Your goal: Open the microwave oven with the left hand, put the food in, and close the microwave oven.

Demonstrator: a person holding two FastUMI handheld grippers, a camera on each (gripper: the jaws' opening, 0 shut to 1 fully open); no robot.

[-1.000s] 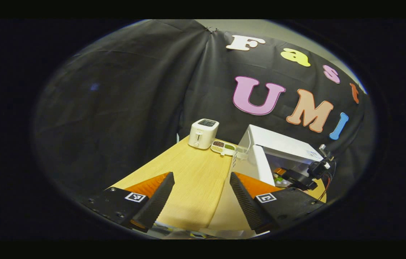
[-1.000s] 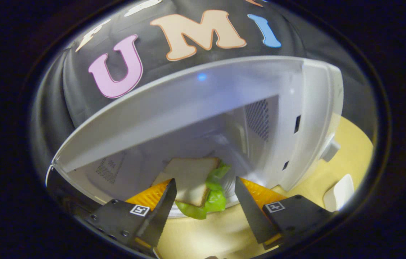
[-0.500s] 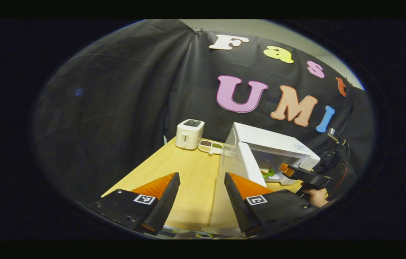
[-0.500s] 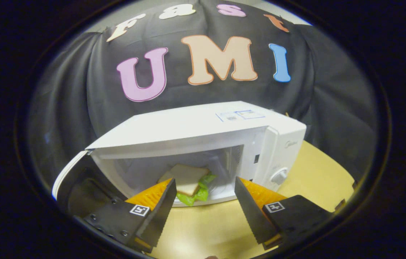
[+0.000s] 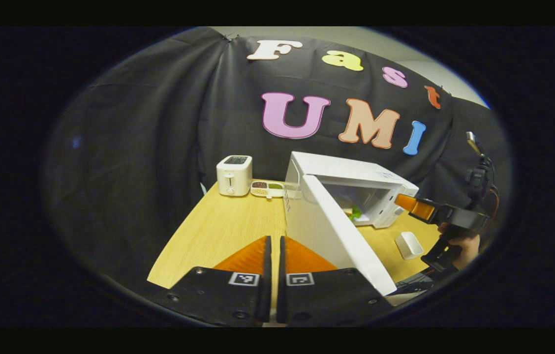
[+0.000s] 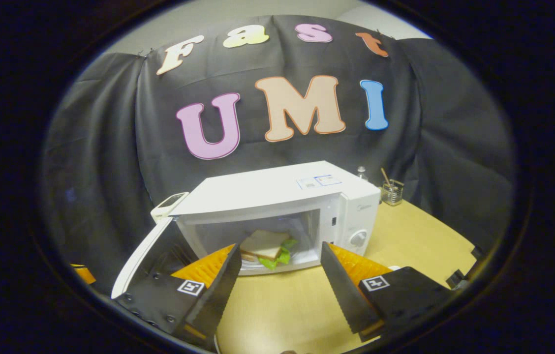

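Note:
The white microwave (image 6: 277,194) stands on the wooden table with its door (image 6: 147,258) swung wide open to the left. A sandwich (image 6: 263,245) of white bread and green lettuce lies on the plate inside. My right gripper (image 6: 280,275) is open and empty, held back in front of the cavity, well apart from the sandwich. In the left gripper view the open door (image 5: 339,236) slants just right of my left gripper (image 5: 271,278), whose fingers are shut with nothing between them. There the right gripper (image 5: 427,210), held by a hand (image 5: 460,244), hovers before the microwave (image 5: 351,177).
A white toaster (image 5: 233,175) and a divided snack tray (image 5: 267,189) sit at the table's back left. A small white dish (image 5: 408,244) lies on the table (image 5: 223,231) in front of the microwave. A glass cup with sticks (image 6: 392,192) and a bottle (image 6: 361,173) stand behind its right side.
My right gripper has pulled back out of the microwave, leaving the sandwich inside. My left gripper's fingers have gone from open to shut, and it has swung right towards the open door.

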